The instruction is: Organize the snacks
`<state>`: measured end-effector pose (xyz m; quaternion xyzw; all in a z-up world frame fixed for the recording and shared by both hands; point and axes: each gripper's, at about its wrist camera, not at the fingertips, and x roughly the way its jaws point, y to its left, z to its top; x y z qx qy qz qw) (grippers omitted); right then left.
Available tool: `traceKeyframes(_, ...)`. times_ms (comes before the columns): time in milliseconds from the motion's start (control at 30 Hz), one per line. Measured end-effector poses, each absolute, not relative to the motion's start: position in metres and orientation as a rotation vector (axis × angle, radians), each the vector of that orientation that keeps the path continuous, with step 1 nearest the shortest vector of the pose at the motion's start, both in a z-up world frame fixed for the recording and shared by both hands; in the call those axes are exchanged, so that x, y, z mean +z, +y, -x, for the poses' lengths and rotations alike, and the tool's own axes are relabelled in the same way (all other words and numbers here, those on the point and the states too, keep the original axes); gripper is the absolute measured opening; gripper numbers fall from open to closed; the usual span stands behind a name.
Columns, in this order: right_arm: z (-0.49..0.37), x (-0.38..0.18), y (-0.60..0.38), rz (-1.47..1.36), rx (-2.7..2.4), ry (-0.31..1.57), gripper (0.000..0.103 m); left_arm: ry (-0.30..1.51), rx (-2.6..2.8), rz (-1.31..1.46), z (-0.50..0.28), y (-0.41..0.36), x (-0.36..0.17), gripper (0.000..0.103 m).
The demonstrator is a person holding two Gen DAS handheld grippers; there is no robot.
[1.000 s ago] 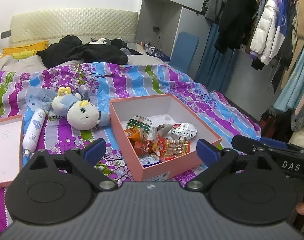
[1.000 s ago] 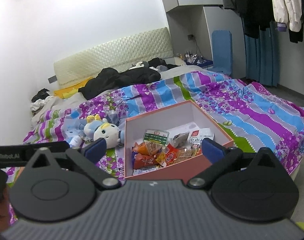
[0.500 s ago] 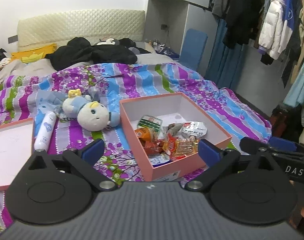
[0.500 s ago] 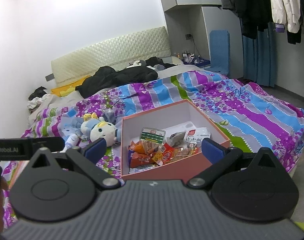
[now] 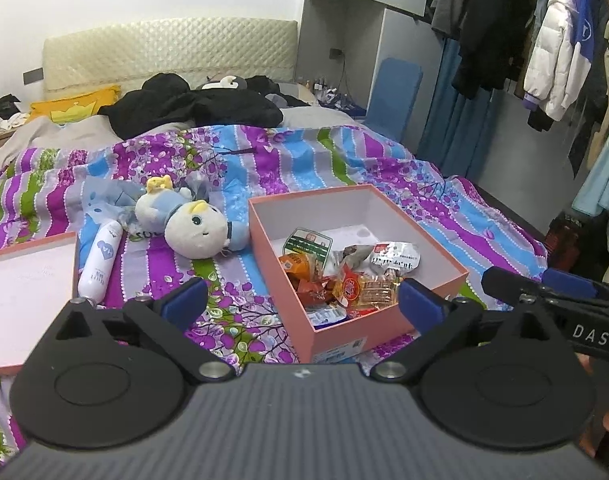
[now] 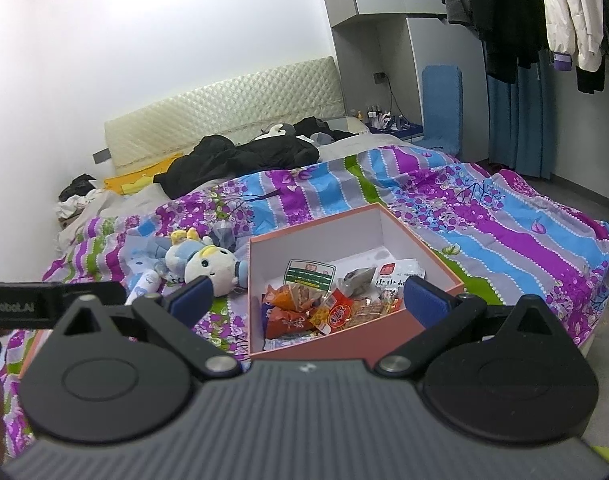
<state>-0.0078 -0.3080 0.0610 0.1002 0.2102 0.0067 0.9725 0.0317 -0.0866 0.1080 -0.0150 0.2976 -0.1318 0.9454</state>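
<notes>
At the centre of both wrist views, an open salmon-pink cardboard box [image 5: 378,320] with a white inside sits on a bed covered by a purple, blue and green striped floral quilt [image 5: 264,168]. A heap of small wrapped snacks [image 5: 336,276] lies in the lower left half of the box: orange and red packets, a green-and-white packet standing up behind them, and a silvery white pouch to the right. The upper right part of the box floor is bare.

The left tongs [image 5: 302,304] and the right tongs [image 6: 306,296] are both spread wide and hold nothing; their blue pads frame the box from the lower edge of each frame, well short of the snacks.

Left of the box lies a white and blue plush doll [image 5: 192,228], touching or just beside the box's left wall. Further left rest a white cylindrical bottle [image 5: 100,264] and, at the left edge of the left view, a flat pink box lid [image 5: 26,288].

Judging from this, the snacks appear gathered, and closing the box may come next. To do that well, one pair of tongs would pinch the lid by its thin rim, keep it level, and line its corners up squarely over the box, while the other steadies the box wall, since the soft quilt lets it tip.
</notes>
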Motion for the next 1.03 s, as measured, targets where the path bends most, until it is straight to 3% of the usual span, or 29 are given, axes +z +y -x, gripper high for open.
traceKeyframes(1033,0.0116,0.0615,-0.3012,-0.178,0.016,0.421,0.103,0.599,-0.268,0.024,-0.0236,-0.0862,0.1074,0.103)
